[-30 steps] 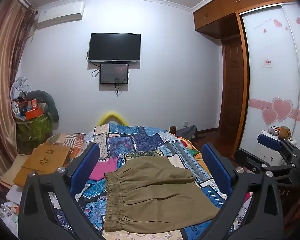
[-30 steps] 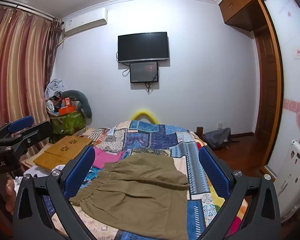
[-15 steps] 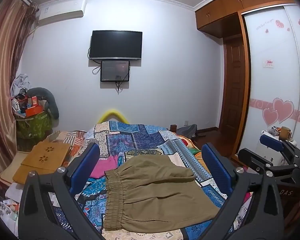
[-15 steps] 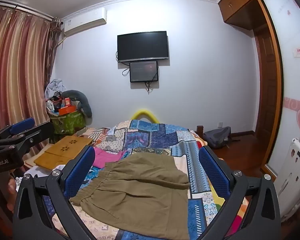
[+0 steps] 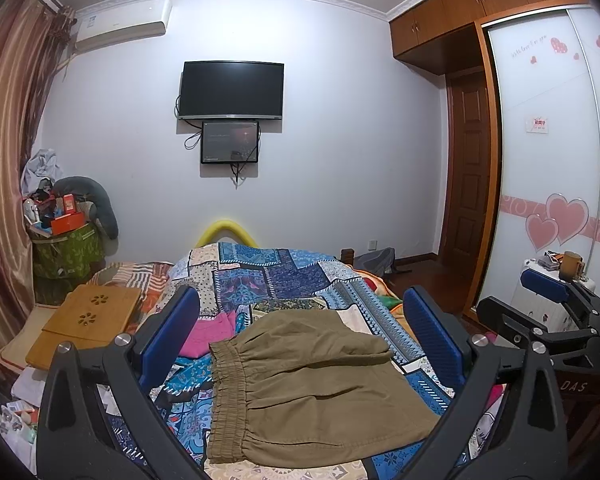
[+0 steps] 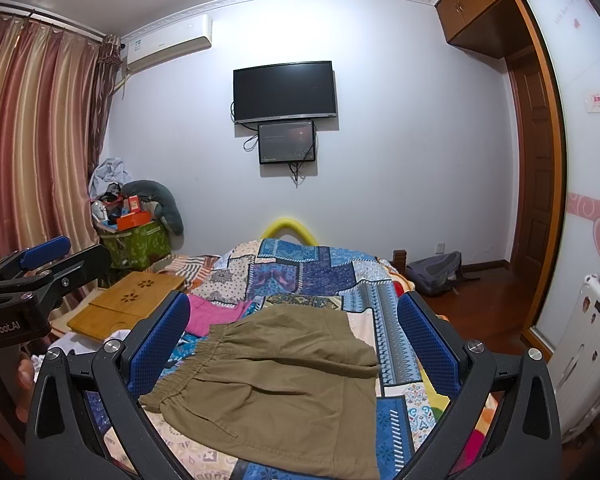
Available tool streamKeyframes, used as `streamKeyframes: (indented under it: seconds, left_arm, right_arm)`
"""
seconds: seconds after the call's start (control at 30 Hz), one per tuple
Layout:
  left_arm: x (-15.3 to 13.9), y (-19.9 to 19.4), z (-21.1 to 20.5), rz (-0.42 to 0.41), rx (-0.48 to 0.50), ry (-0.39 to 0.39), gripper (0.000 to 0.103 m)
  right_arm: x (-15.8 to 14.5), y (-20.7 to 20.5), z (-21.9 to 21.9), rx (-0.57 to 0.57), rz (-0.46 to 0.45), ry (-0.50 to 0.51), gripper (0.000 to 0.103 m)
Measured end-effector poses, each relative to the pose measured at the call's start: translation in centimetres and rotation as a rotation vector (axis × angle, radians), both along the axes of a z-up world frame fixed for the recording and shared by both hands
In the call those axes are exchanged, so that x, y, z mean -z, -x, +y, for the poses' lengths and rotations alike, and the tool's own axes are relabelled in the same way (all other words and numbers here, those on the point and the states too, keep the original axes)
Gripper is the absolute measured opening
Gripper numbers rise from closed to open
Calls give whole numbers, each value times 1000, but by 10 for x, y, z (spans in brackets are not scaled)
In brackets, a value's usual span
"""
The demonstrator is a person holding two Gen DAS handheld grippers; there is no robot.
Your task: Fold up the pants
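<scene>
Bedroom, seen from two hand-held grippers raised above a bed (image 5: 284, 276). Olive-brown pants (image 5: 308, 392) spread on a blue patchwork quilt (image 5: 276, 284), near the foot end, already doubled over so they read as a short, squat shape. Elastic, gathered waistband (image 5: 228, 400) along the left edge; a loose flap of cloth lapped over the far right corner.

Left gripper (image 5: 300, 344) above the pants, jaws spread wide, nothing between them. Right gripper (image 6: 292, 344) likewise, jaws wide apart and empty, its blue pads (image 6: 424, 344) framing the cloth from above. No contact with the fabric in either view.

Pink garment (image 6: 216, 312) just beyond the waistband, at the far left. Wooden lap tray (image 6: 128, 304) further left, beside the bed. Dark television (image 6: 284, 92) on the far wall.

Likely handling: soft, light woven cloth, limp, prone to sliding and bunching on the quilt. Best pinched at firmer spots, such as the thick waistband corners or the hem edge on the right, one gripper at each, lifting both layers together to keep the fold square.
</scene>
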State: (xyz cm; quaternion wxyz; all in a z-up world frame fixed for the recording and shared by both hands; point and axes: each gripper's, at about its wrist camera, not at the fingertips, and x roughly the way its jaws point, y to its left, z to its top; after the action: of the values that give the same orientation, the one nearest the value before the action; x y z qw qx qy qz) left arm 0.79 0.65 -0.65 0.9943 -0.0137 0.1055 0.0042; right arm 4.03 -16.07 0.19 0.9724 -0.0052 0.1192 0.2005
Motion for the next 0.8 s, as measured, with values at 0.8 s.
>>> streamKeyframes:
  seconds: [0.8]
  left_arm:
    - [-2, -1, -2, 0, 3, -10, 103]
  right_arm:
    - [2, -2, -1, 0, 5, -4, 103]
